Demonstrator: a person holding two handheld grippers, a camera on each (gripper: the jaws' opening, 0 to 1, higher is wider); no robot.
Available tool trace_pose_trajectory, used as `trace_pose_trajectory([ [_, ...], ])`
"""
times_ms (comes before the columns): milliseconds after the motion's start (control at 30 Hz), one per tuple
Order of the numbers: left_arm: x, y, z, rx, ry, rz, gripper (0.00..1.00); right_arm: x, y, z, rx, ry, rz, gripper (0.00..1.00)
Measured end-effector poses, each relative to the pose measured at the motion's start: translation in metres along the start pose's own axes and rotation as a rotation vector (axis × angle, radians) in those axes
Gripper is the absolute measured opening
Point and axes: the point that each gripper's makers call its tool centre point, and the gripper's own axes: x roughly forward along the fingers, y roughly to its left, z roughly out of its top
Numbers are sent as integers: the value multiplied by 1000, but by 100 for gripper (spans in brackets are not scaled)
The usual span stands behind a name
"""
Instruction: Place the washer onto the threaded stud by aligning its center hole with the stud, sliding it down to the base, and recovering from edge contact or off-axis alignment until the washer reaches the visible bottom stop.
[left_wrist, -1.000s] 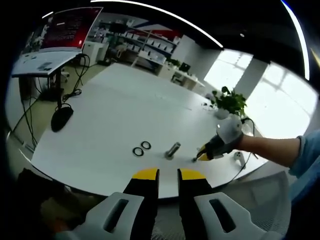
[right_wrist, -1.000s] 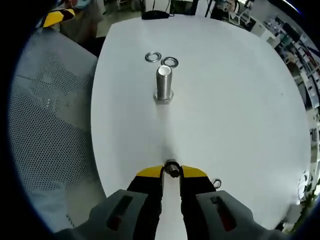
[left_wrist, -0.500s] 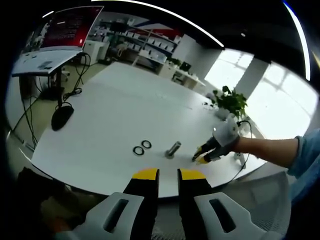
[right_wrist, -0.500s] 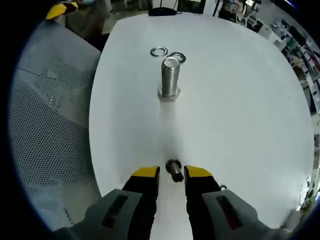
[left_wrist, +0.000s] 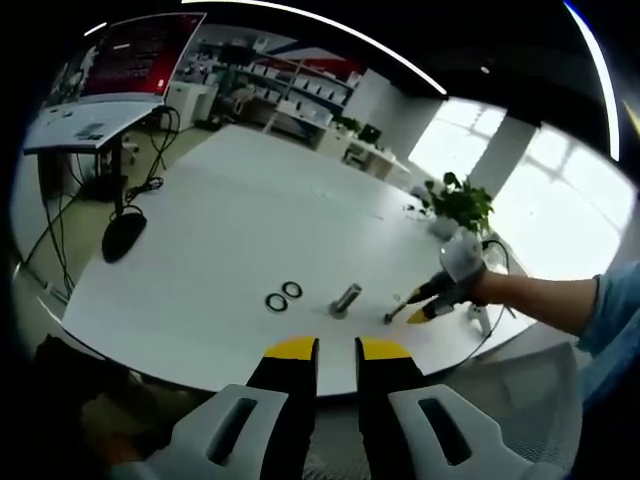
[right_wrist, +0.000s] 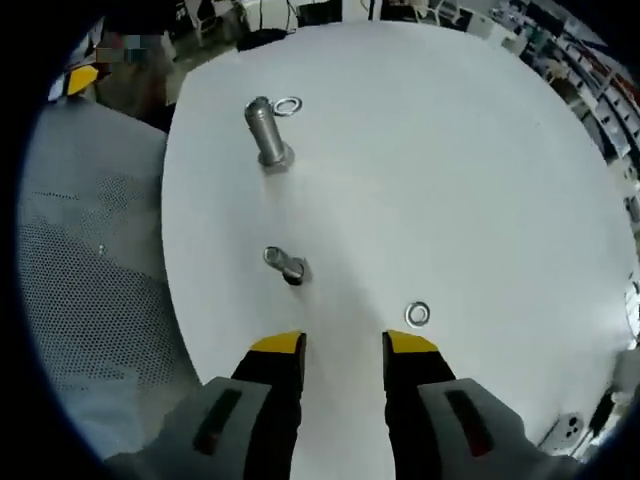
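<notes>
One thin, stiff, slippery steel washer lies flat on the white worktop just ahead of the right tool, whose jaws stand apart and empty, well short of the threaded stud; pinch its rim.

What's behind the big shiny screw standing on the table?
In the right gripper view, one flat ring lies on the white table just behind the threaded stud. The left gripper view shows two rings there, so the stud hides the other one.
</notes>
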Motion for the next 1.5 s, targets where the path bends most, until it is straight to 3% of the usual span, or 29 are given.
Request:
trace_pose_trajectory([
  [333, 0, 0, -1, 0, 5, 4, 12, 0, -28, -1, 51, -27, -86, 26],
  [433, 0, 1, -1, -1, 9, 6, 12, 8, -30, 0, 119, -34, -55, 25],
  [733, 0, 1, -3, -1, 17, 10, 12, 17, -51, 12, 161, -69, -95, 23],
  [900, 1, 2, -3, 0, 18, 12, 12, 17, -49, 14, 138, -72, -86, 22],
  [1033, 1, 2, -2, -3, 15, 12, 12, 18, -50, 15, 134, -92, -98, 15],
  [1367, 1, 1, -2, -2, 14, 10, 12, 18, -44, 15, 107, -93, -115, 14],
  [1500, 1, 1, -2, -1, 12, 8, 12, 18, -34, 13, 51, -78, -115, 14],
])
